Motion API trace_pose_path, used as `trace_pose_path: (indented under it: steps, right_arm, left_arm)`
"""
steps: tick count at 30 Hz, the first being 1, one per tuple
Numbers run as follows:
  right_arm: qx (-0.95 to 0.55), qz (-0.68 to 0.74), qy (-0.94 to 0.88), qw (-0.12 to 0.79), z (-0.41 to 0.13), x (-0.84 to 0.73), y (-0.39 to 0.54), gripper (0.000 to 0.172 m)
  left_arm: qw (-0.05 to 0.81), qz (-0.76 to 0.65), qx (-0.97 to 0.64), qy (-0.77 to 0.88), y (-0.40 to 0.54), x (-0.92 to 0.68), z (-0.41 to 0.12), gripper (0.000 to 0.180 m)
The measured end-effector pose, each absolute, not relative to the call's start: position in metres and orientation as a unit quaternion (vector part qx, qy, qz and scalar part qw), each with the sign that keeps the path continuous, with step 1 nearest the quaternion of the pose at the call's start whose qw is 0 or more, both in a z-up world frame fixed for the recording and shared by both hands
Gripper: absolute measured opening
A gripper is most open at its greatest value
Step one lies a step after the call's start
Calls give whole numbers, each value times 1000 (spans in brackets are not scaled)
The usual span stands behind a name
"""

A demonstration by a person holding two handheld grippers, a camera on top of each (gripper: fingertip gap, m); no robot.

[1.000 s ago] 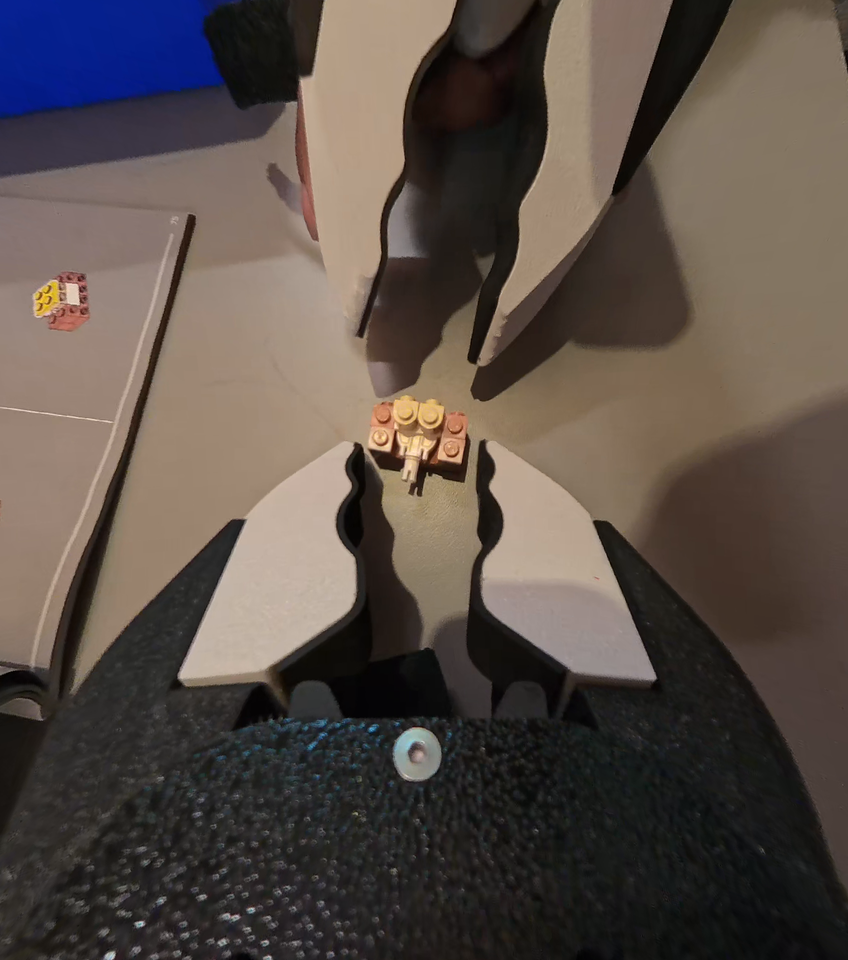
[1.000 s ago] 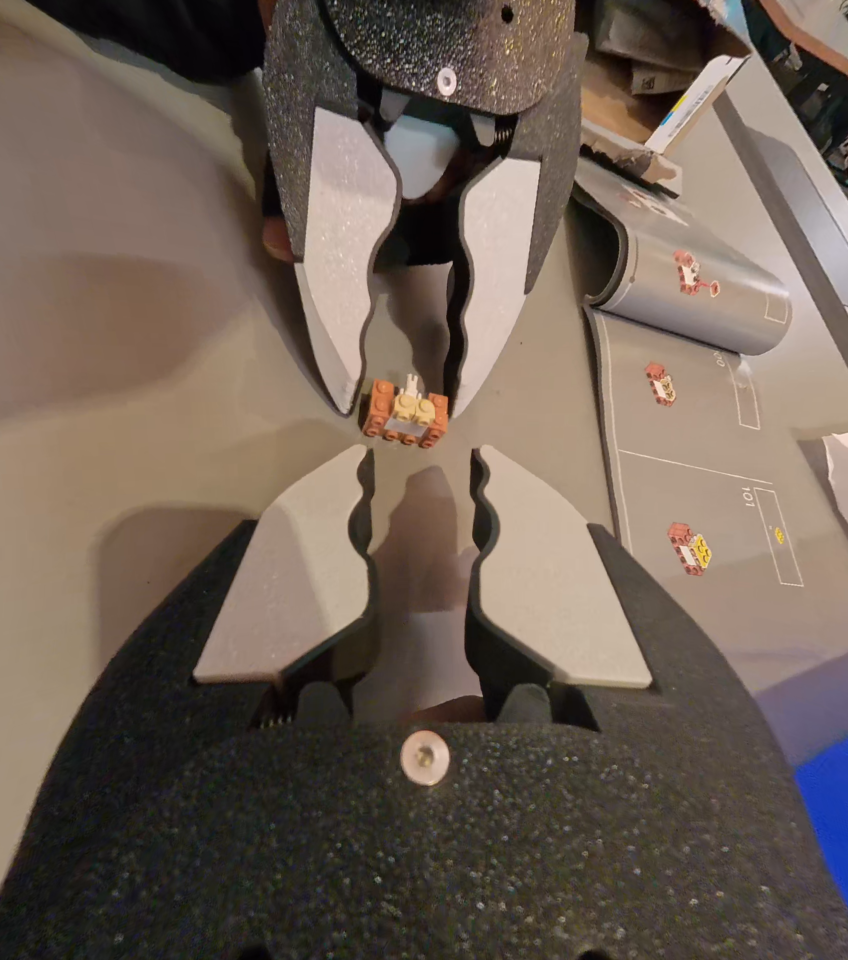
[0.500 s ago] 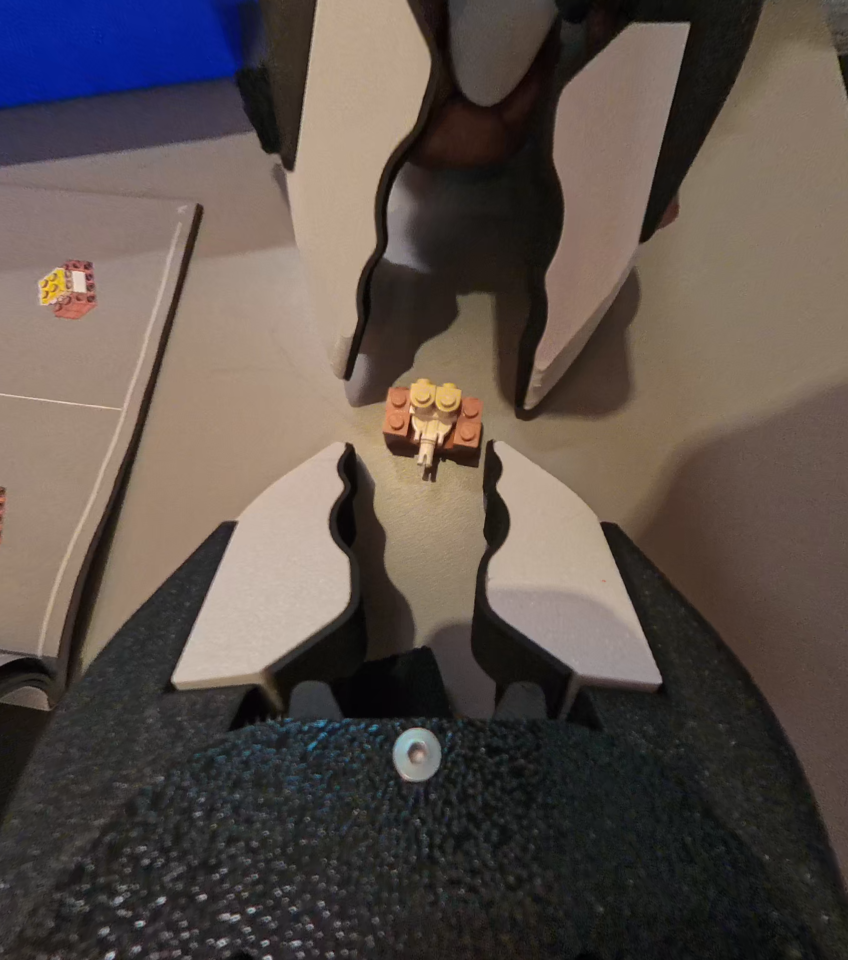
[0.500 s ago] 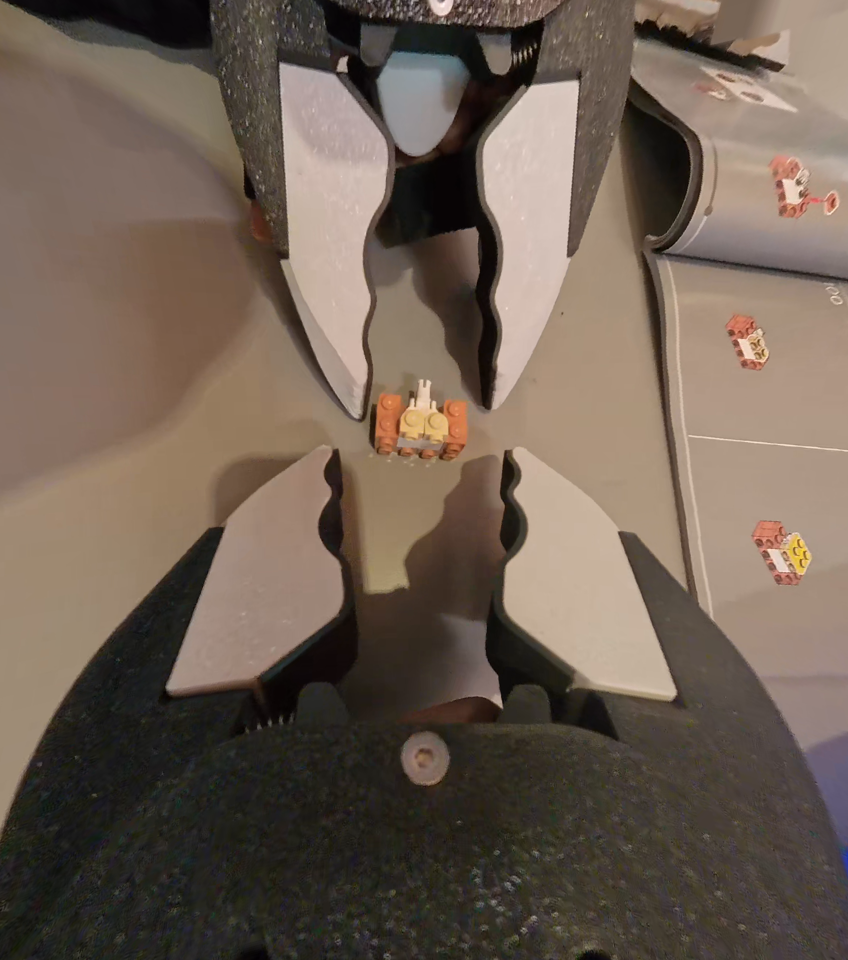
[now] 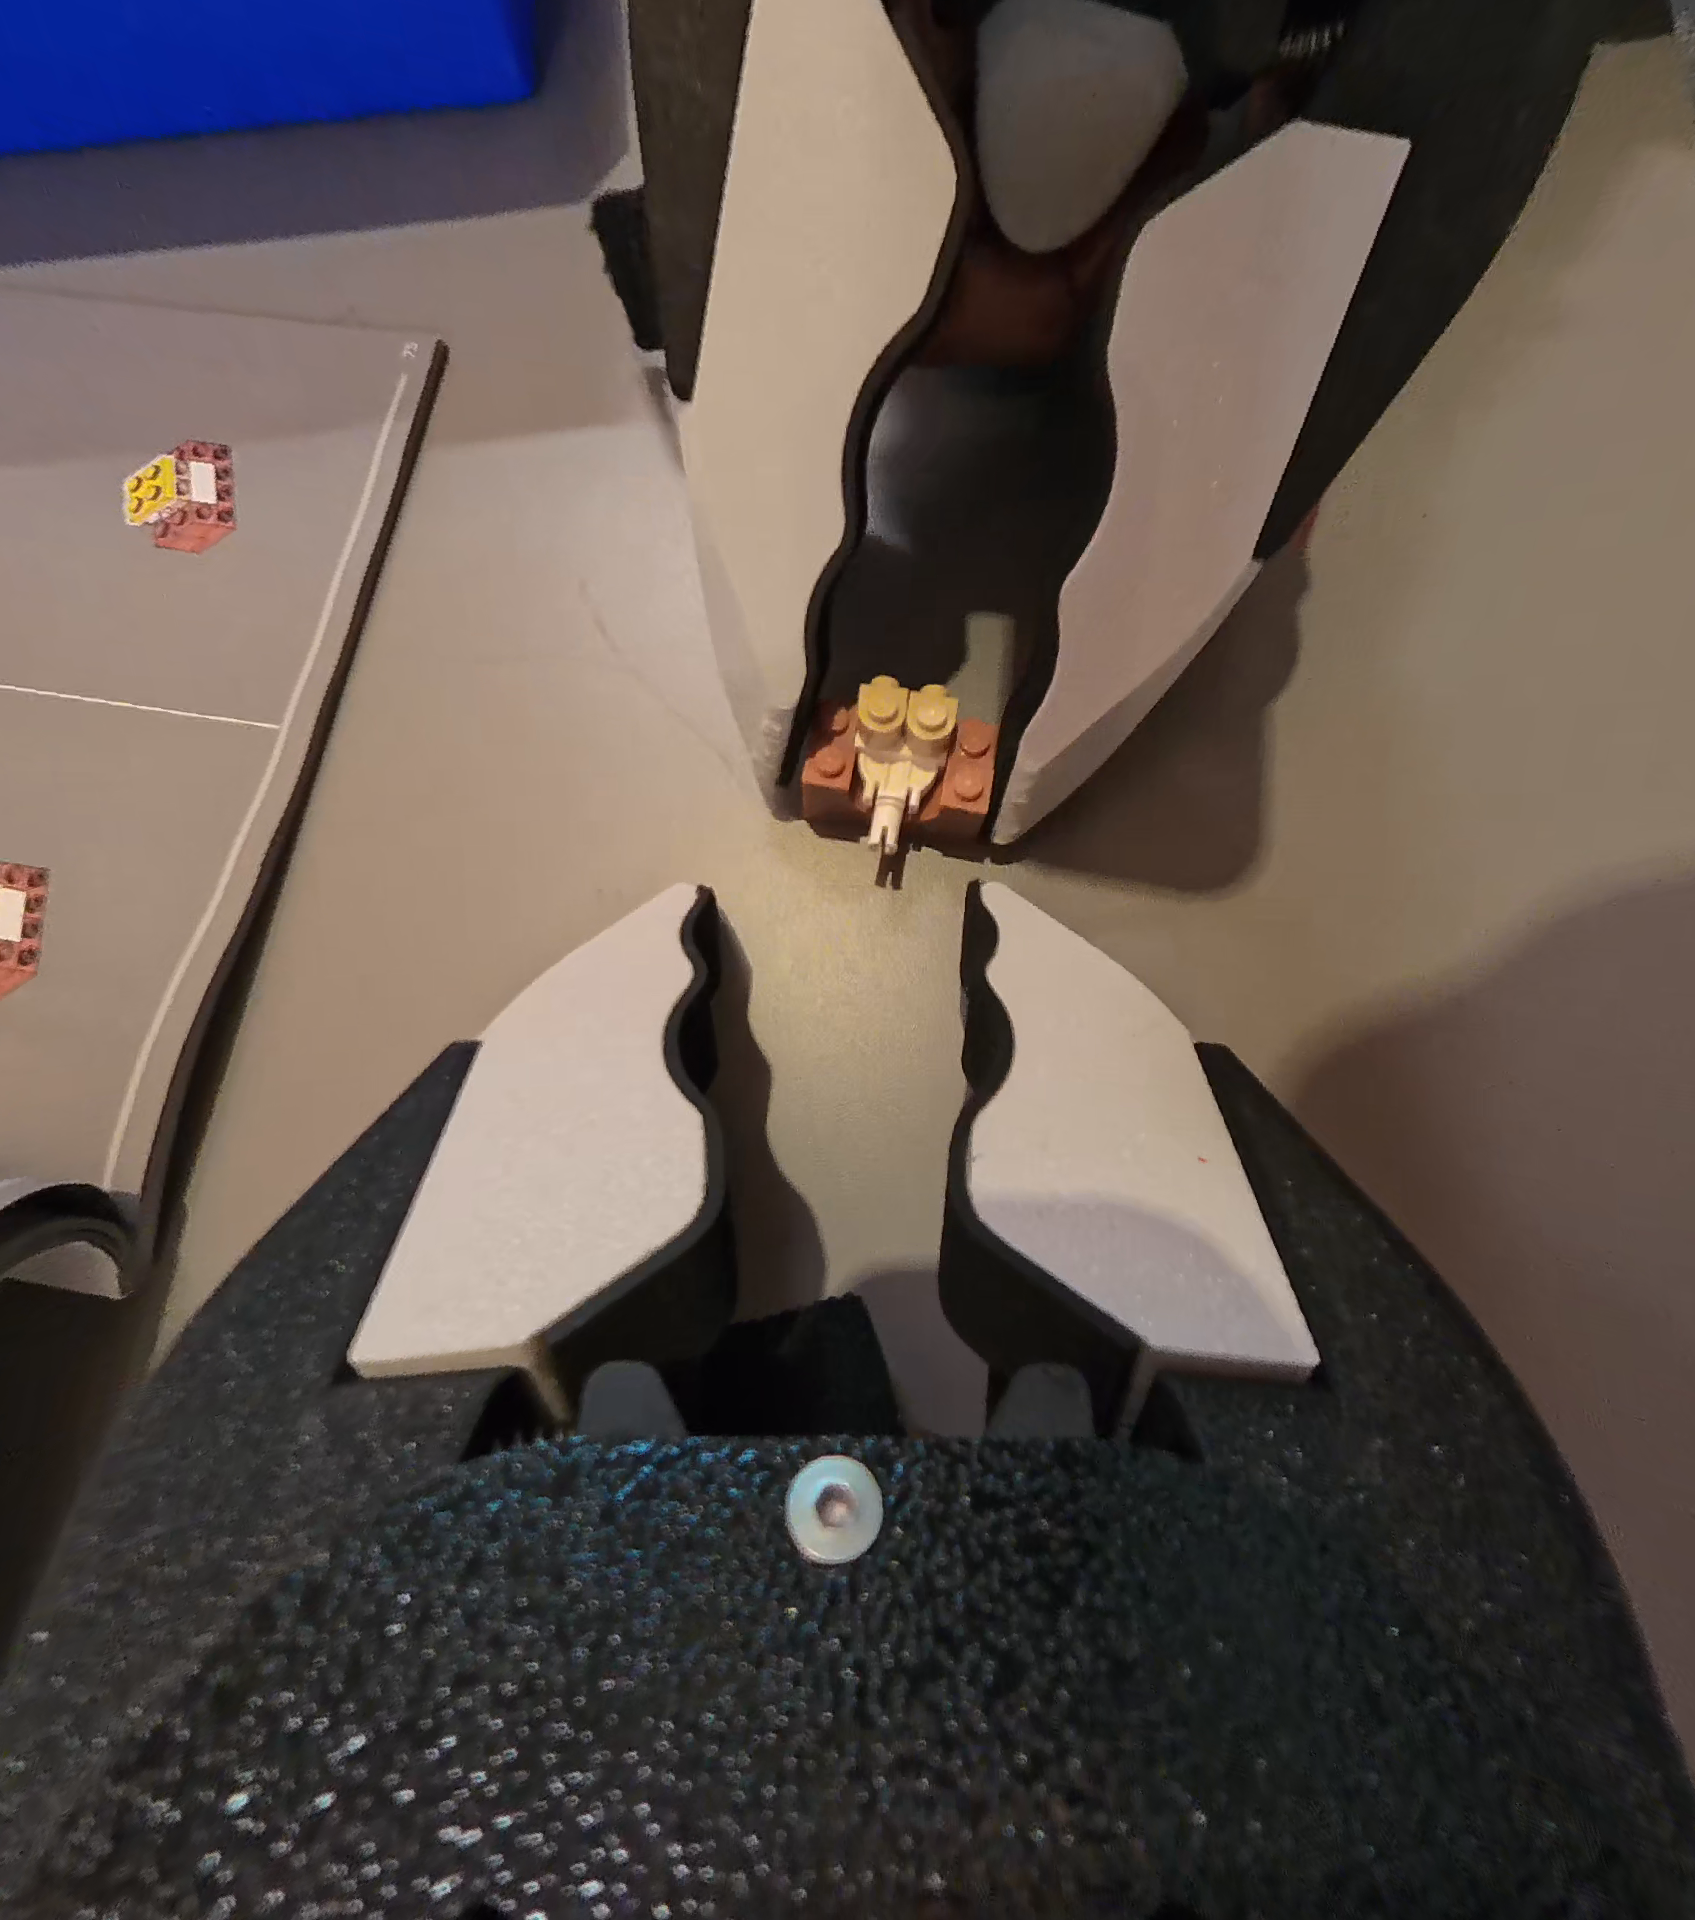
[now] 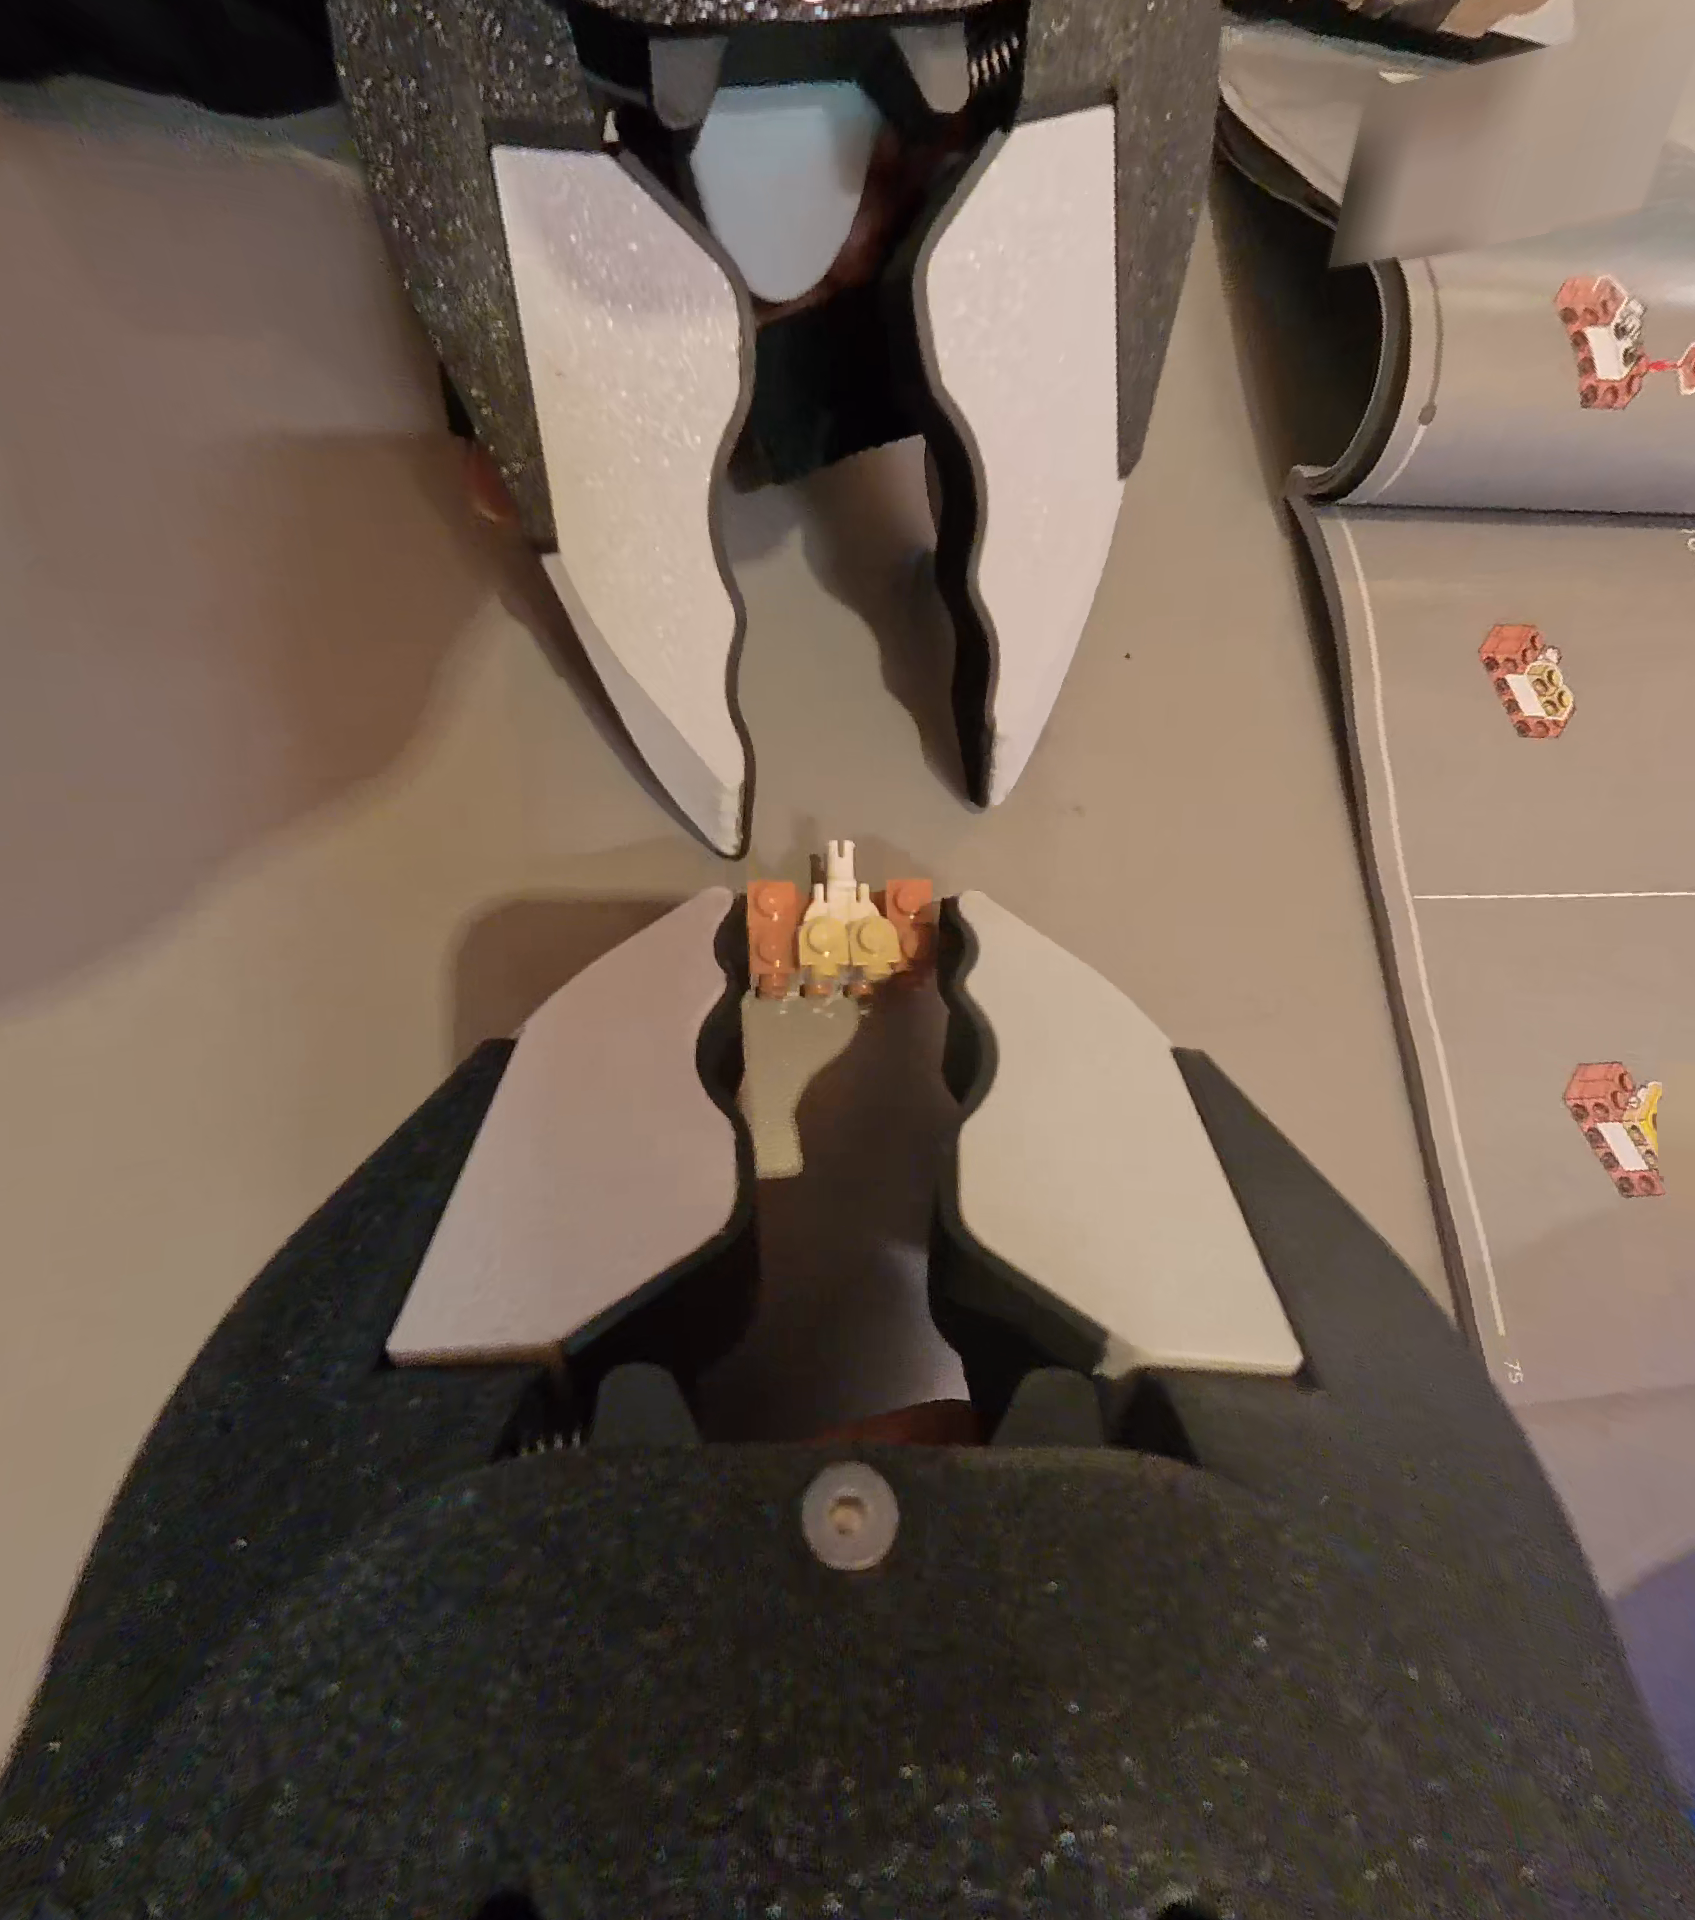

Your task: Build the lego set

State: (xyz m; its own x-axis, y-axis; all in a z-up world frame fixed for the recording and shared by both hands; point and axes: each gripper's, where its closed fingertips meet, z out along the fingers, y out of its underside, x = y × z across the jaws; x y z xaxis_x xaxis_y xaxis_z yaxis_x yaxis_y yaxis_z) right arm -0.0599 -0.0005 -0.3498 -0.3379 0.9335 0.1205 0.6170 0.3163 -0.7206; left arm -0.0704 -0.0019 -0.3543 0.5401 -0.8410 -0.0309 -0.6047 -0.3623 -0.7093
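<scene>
1. Found the right hand-held gripper point(image 6: 843, 914) clamped across the brown sides of the small brick model point(image 5: 893, 767), down on the bench point(image 5: 510, 727).
2. Found the left hand-held gripper point(image 5: 832, 904) spread apart and empty, just short of the model's white peg.
3. Judged the hold shallow, at the fingertips only: could have let the model twist or slip.
4. Judged the peg exposed: could have been knocked loose by a nudge.

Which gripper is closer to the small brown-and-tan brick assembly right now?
Right. The right gripper has its fingertips on either side of the brick assembly; the left gripper sits open just short of it.
</scene>
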Motion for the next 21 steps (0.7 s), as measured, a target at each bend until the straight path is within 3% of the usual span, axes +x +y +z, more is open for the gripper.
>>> trace_pose_path:
  steps: [19,21]
  right_arm:
    - [-481,304,-780,260,-350,-56,-7,34]
    - [-475,305,-783,260,-349,-56,-8,42]
  left_arm:
    - [338,-180,-810,445,-5,-70,-355,41]
    - [338,-181,-810,445,-6,-70,-355,41]
